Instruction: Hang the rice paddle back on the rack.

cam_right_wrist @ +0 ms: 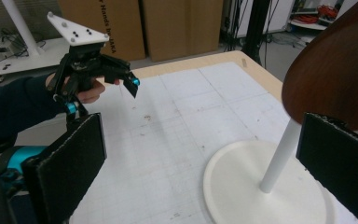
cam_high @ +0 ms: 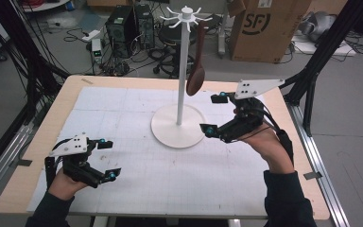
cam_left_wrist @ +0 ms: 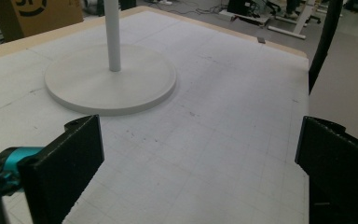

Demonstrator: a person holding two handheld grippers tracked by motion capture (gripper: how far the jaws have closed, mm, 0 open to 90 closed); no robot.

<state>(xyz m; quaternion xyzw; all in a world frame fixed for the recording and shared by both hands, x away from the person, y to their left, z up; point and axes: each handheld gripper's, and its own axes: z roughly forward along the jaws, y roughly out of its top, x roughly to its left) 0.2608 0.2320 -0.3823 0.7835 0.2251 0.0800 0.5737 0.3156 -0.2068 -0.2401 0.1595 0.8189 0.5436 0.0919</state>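
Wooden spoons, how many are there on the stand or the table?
1. The wooden spoon hangs bowl down from a hook at the top of the white stand, above its round base, close to the open right gripper.

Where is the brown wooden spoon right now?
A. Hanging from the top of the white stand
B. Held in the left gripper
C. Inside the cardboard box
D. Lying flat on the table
A: the spoon hangs bowl-down from a hook at the top of the white stand, above the table; the right gripper beside it is open and holds nothing.
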